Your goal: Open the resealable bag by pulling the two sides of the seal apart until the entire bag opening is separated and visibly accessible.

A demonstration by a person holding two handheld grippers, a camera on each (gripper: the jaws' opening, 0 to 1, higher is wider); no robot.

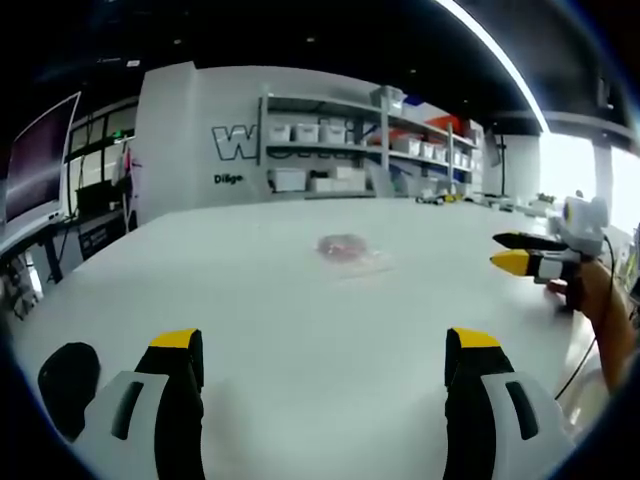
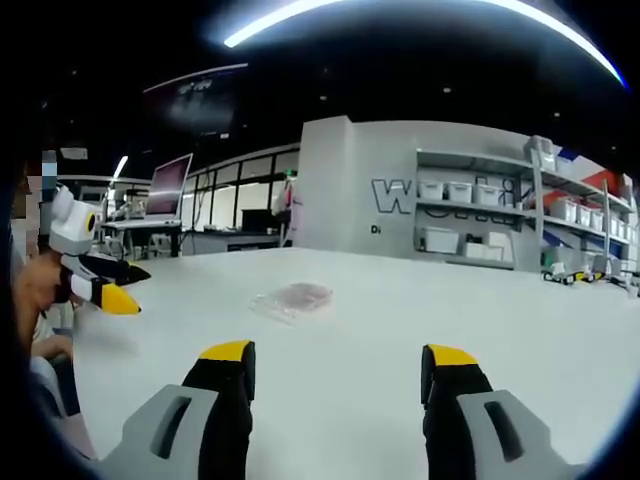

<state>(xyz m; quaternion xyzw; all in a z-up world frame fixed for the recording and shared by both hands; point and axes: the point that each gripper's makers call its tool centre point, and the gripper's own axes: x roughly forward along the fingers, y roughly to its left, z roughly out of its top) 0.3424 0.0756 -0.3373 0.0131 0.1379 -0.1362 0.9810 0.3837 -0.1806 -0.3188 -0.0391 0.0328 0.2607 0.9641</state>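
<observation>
Both grippers hover above the white desk with jaws spread wide and nothing between them: the left gripper at the bottom of the left gripper view, the right gripper at the bottom of the right gripper view. The clear resealable bag, with something reddish inside, lies flat on the desk well ahead of them, untouched, nothing in the way. Behind stand shelves of white bins, a wall lettered with a large "W", and a monitor at the left.
</observation>
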